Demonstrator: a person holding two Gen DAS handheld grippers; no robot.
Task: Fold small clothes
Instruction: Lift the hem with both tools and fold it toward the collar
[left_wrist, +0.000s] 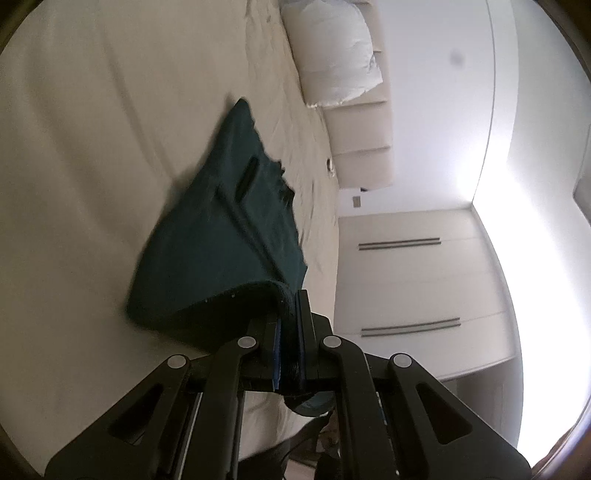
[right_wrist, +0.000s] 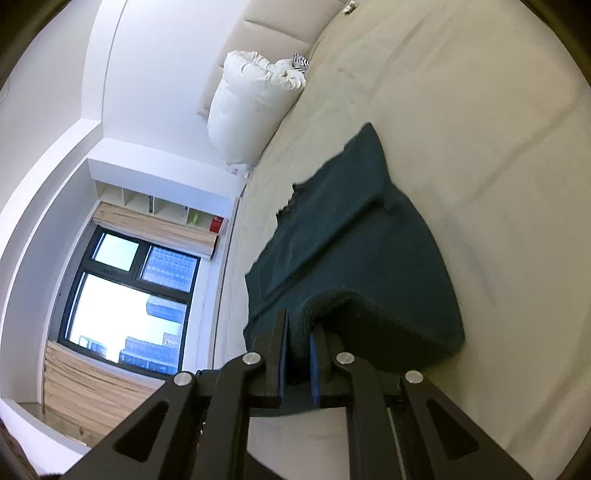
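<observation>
A dark teal garment (left_wrist: 236, 221) lies on a beige bed sheet (left_wrist: 92, 147). My left gripper (left_wrist: 290, 306) is shut on its near edge, which curls up between the blue pads. In the right wrist view the same garment (right_wrist: 351, 236) stretches away over the sheet (right_wrist: 480, 129), and my right gripper (right_wrist: 299, 325) is shut on its thick near hem. Both views are rolled sideways. The lifted edge sags between the two grips; the far part rests on the bed.
A white pillow (left_wrist: 332, 55) leans on the padded headboard (left_wrist: 362, 136). Wardrobe doors (left_wrist: 406, 295) stand beyond the bed. In the right view a white rolled duvet (right_wrist: 251, 107) sits at the bed's head, with a window (right_wrist: 125, 302) and shelves (right_wrist: 159, 206) beyond.
</observation>
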